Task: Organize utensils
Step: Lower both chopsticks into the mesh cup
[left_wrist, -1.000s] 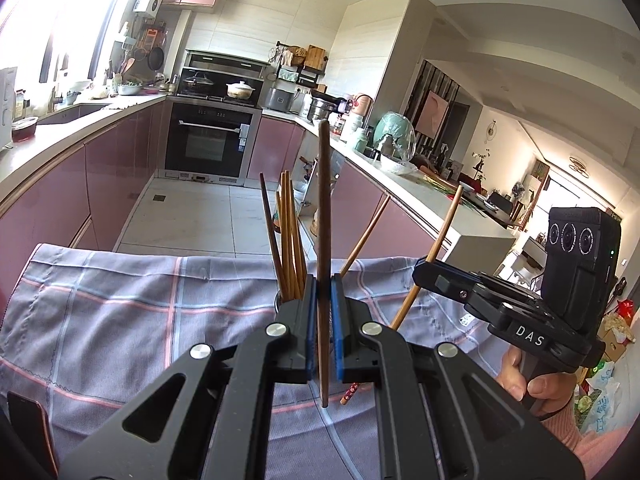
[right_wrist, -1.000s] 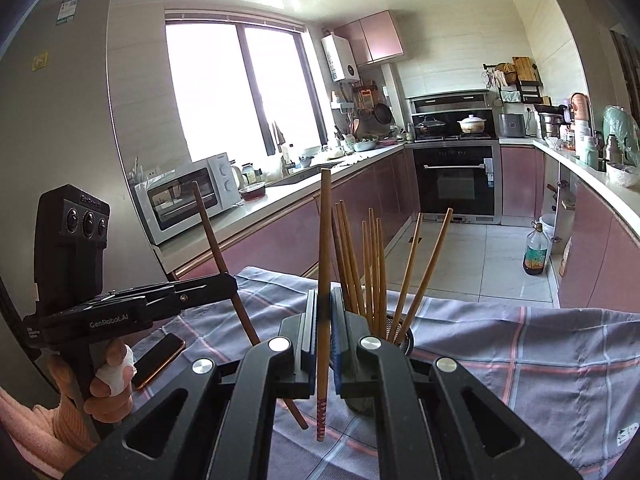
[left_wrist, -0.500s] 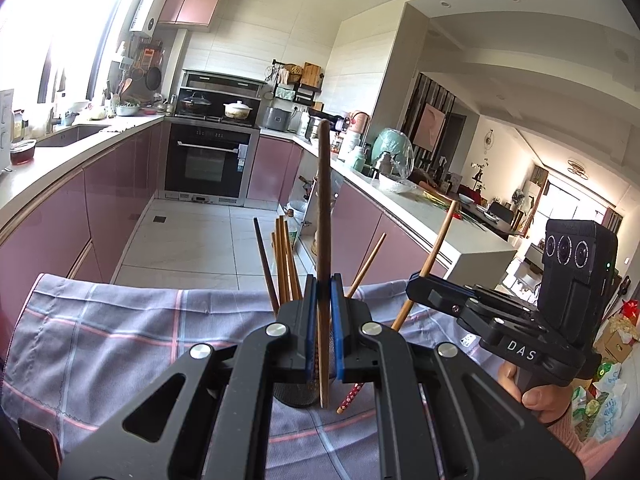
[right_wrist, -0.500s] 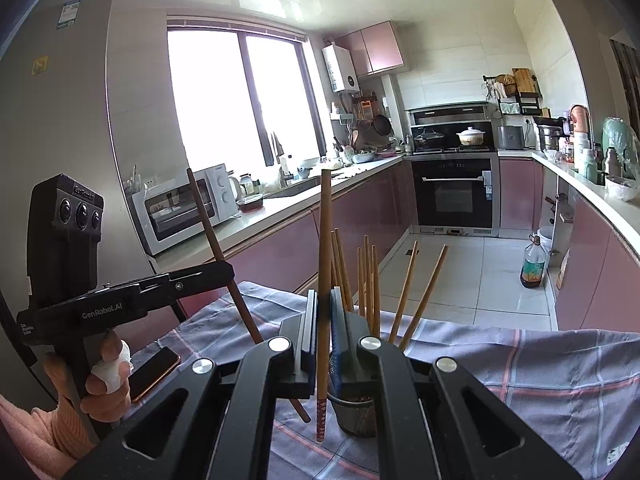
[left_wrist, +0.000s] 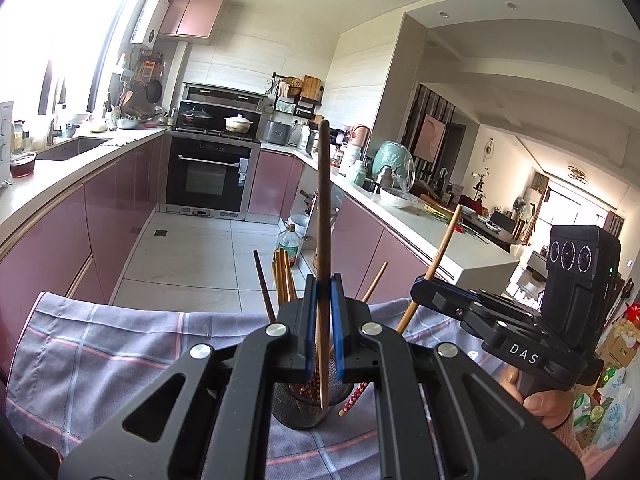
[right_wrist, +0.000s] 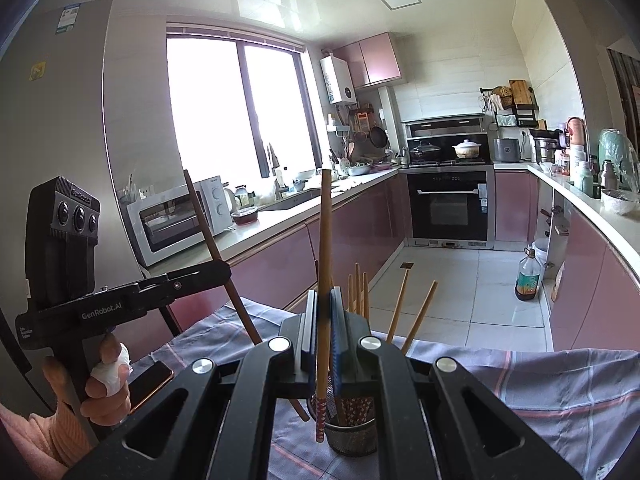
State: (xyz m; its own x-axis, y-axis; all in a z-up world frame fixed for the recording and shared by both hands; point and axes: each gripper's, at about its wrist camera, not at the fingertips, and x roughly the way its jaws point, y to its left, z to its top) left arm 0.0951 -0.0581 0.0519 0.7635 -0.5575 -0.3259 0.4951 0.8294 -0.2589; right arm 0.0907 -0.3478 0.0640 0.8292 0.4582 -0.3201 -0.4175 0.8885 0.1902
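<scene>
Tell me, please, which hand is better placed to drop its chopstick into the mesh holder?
Probably left: its dark chopstick ends near the mesh holder rim, while the right gripper holds its patterned chopstick tip below the rim, outside.

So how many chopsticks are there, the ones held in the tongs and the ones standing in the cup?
Dark brown wooden chopstick in the left tongs: 1
Light wooden chopstick with a red patterned tip in the right tongs: 1
Wooden chopsticks standing in the round metal mesh cup: 5 showing
Total: 7 chopsticks
</scene>
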